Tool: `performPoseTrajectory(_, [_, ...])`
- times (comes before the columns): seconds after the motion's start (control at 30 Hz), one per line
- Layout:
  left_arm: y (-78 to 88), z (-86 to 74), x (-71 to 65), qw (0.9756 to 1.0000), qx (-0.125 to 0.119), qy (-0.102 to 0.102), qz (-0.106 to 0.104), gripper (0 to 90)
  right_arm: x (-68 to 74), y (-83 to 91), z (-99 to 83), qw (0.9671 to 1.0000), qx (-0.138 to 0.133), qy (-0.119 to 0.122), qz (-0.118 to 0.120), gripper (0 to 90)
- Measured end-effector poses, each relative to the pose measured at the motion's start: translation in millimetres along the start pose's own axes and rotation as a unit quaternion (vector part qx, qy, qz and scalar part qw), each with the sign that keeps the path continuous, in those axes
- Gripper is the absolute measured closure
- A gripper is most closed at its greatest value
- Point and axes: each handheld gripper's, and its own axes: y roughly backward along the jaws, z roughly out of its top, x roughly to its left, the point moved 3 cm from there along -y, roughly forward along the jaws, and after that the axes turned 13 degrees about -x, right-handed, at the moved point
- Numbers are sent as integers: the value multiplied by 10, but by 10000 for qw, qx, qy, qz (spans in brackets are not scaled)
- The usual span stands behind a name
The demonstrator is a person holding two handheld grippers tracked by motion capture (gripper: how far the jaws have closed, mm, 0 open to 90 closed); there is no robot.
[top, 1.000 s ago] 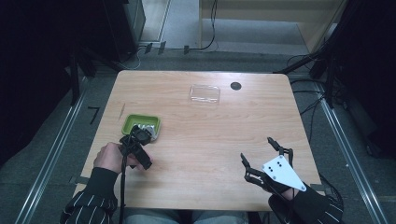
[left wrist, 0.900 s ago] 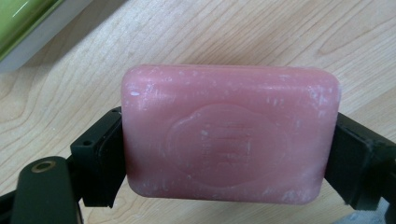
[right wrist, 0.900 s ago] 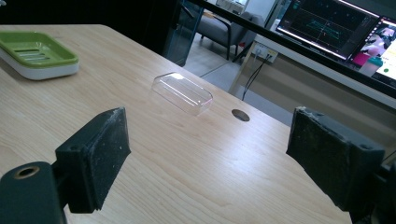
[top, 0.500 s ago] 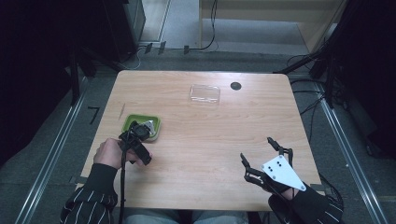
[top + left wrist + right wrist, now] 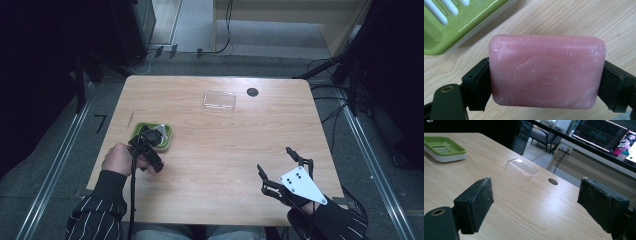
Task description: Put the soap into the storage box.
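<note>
Over on the left, the left gripper [image 5: 150, 142] has its jaws pinching a pink soap bar [image 5: 546, 71] by its 2 short ends, flat face toward the camera, low over the wooden surface [image 5: 220, 150] just beside the green soap dish [image 5: 461, 22]. That end-on grip looks chosen to lower it flat onto the slats. Mid-table, farther back, a clear plastic lid [image 5: 522, 169] lies well apart. On the right, the right gripper [image 5: 284, 172] rests with jaws spread wide, nothing between them.
</note>
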Motion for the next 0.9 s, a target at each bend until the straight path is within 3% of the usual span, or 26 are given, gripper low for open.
performPoseTrajectory(0.9, [94, 225, 108, 9999, -129, 42, -65, 139, 3, -7, 0, 10000, 10, 33, 22, 132])
